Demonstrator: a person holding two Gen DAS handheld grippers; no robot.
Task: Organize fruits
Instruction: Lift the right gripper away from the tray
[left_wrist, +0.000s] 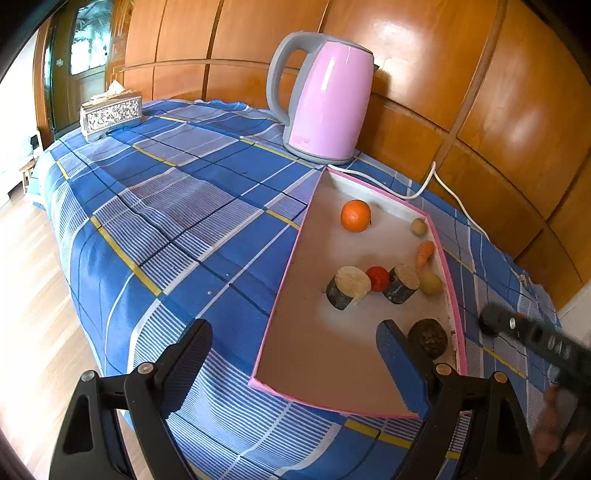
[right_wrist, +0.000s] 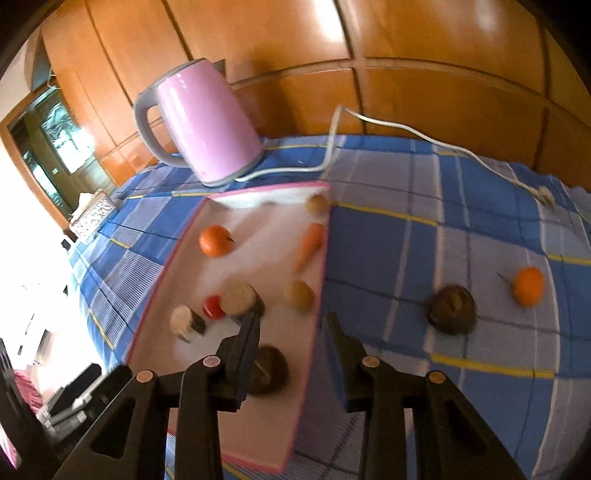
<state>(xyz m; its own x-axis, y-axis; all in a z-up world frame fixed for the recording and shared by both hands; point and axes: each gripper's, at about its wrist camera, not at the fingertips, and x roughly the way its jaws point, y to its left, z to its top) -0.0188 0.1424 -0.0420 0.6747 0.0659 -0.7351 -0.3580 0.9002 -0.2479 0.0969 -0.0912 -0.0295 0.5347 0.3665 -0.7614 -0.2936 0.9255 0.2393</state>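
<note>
Ahead of the right gripper (right_wrist: 291, 328) lie 2 oranges: 1 in the tray (right_wrist: 258, 350) ahead-left (right_wrist: 216, 240), 1 far right on the cloth (right_wrist: 529, 286). 2 dark round fruits: 1 at its left finger (right_wrist: 271, 371), 1 ahead-right (right_wrist: 451, 309). Ahead-left: 2 cut log pieces (right_wrist: 238, 299) (right_wrist: 184, 322), 2 yellowish fruits (right_wrist: 298, 294) (right_wrist: 317, 204), 1 carrot (right_wrist: 310, 243), 1 red fruit (right_wrist: 211, 306), 1 kettle (right_wrist: 207, 118).

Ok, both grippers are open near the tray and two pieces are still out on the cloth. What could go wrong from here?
1. The right gripper straddles the pink-rimmed shallow tray's wall; closing or dropping here could catch it and shift the tray.
2. The small orange and the dark brown round fruit on the blue checked cloth could roll if nudged.
3. The white kettle cord trails beyond them; a long reach might snag it.
</note>
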